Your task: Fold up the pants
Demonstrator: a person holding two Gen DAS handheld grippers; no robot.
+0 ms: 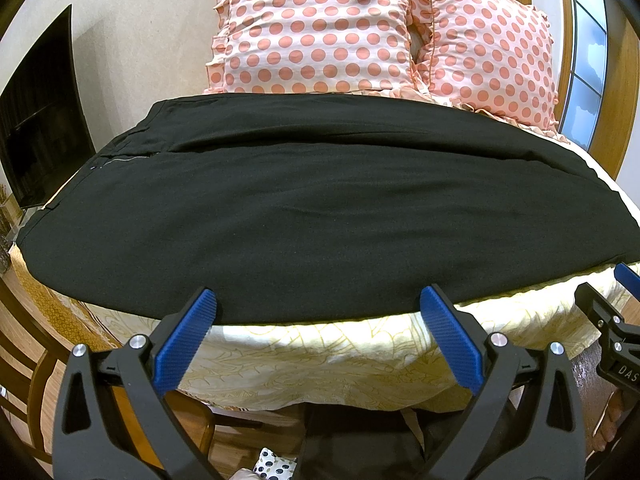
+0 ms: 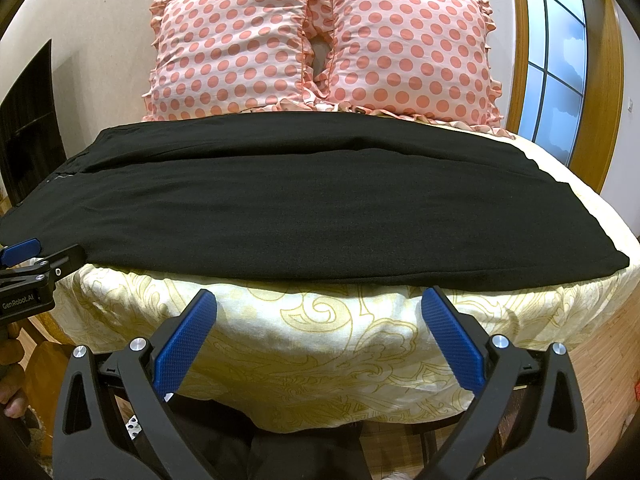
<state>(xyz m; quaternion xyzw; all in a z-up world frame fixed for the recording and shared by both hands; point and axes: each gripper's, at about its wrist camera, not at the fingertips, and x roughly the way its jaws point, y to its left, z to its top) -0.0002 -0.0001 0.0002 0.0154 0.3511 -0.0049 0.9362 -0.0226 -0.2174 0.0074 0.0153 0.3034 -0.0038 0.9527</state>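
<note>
One pair of black pants – two polka-dot pillows – one bed – two grippers

2 pink polka-dot pillows lean at the head of the bed, near a wood-framed window and a dark television.

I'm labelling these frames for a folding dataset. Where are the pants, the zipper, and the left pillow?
pants (image 2: 304, 208), right wrist view, middle of the black cloth.
zipper (image 1: 128, 156), left wrist view, metal teeth near the waist.
left pillow (image 2: 232, 56), right wrist view, centre of its dotted face.
</note>
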